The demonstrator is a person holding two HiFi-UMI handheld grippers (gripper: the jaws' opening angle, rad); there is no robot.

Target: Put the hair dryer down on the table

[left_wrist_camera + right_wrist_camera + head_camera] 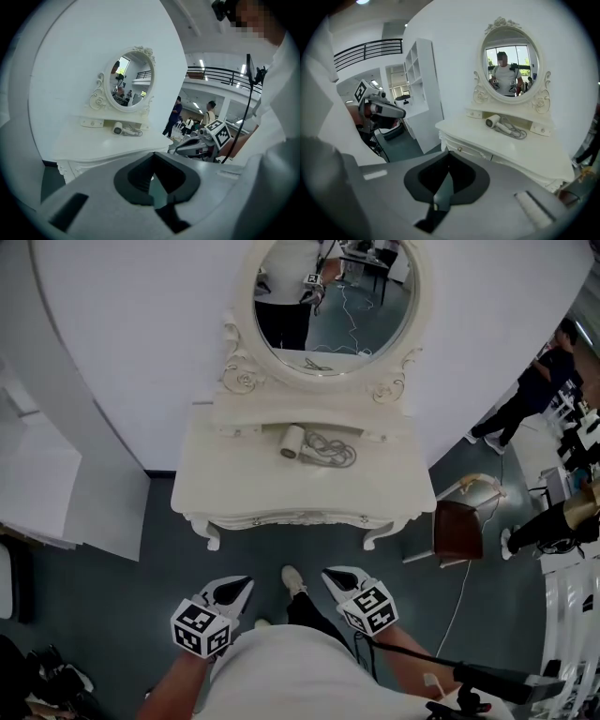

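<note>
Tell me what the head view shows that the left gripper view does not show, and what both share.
Only the head view shows the brown chair beside the table, the person's shoe and the left tongs from outside. Only the left gripper view shows the black railing and, from close by, the left tongs' jaws, which are closed together. Both show the hair dryer lying on the table with its cord, the oval mirror and the right tongs.

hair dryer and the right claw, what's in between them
Head view: only bare tabletop and dark floor separate the hair dryer from the right claw.
</note>
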